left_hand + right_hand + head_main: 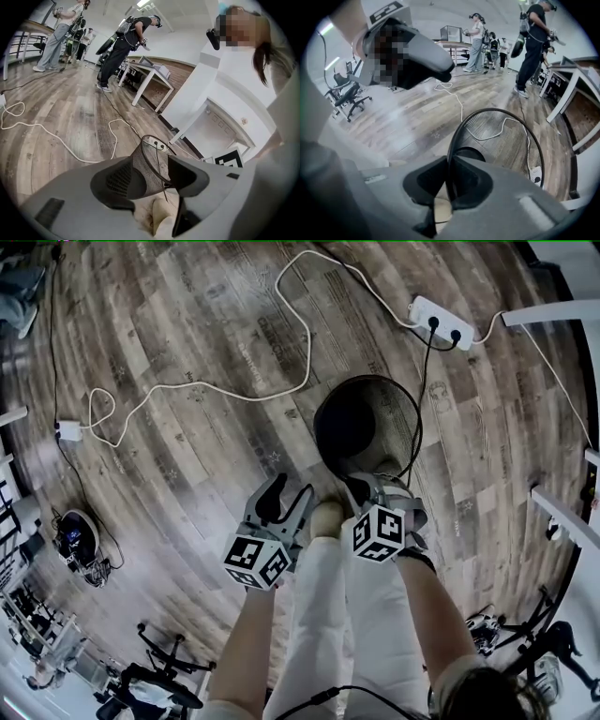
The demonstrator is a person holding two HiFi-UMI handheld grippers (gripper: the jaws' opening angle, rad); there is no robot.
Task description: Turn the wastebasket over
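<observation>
Right hand-held gripper (pixel 449 182) clamped on rim of mesh wastebasket (pixel 375 427). Basket tilted, low over floor (pixel 187 446), mouth upward. Left hand-held gripper (pixel 155 174) open, close by. Inversion not yet done.

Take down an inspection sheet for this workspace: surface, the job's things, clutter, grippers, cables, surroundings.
Surface: wood plank floor; no table in use.
Job's things: black mesh wastebasket, tilted, opening facing up toward the head view, nothing seen inside.
Clutter: gear with dark wires at the left edge; nothing seen close to the wastebasket.
Grippers: right gripper shut on the wastebasket's rim; left gripper open, beside the wastebasket, not touching it.
Cables: white cable loops across the floor to a power strip; black cable runs from the strip past the wastebasket.
Surroundings: office chairs, white table, people standing farther off.
</observation>
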